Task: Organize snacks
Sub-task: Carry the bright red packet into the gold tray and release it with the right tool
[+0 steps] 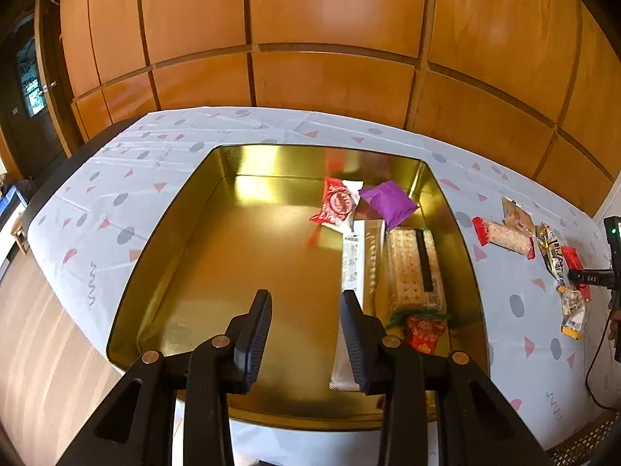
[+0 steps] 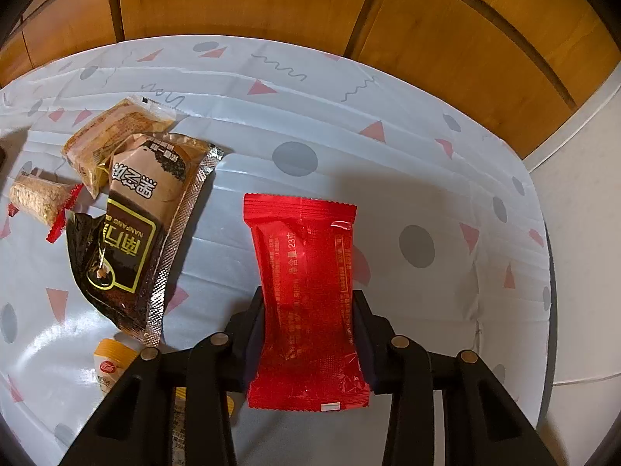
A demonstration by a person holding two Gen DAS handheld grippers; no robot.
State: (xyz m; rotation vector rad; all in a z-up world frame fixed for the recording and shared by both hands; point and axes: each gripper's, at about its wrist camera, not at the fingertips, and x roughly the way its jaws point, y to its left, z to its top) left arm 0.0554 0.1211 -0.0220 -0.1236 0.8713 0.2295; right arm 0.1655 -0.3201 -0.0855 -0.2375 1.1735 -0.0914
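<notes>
While the left gripper [image 1: 306, 334] hangs with its jaws spread and nothing between them over the near end of the gold tin [image 1: 155, 240], the right gripper [image 2: 310, 334] has its jaws pressed in on the lower half of a red snack packet [image 2: 304, 272], whose upper half sticks out forward above the bench [image 2: 388, 116] with its patterned cloth. The packet's sides pinch in slightly where the pads meet it, so the hold looks firm, though I cannot tell whether it is lifted clear of the cloth or only just gripped.

Several snacks already lie along the right side of the tin — a purple pouch [image 1: 388, 202], a red-and-white packet [image 1: 337, 204], a long cracker pack [image 1: 415, 268] and a small red sweet [image 1: 423, 332] among them. Loose snacks are left on the bench to the right of the tin: a black-and-tan sesame sachet [image 2: 143, 233], a brown biscuit packet [image 2: 112, 132], a puffed-rice bar with red ends [image 2: 40, 196] and a yellow-capped item [image 2: 112, 361] partly hidden by the gripper.

My reading is that the step in hand is the pick of the red packet, with the task perhaps half done. The next move calls for carrying it leftward over the tin's right wall, high enough to clear the rim, and letting go above a bare patch of floor — the left half is free.
</notes>
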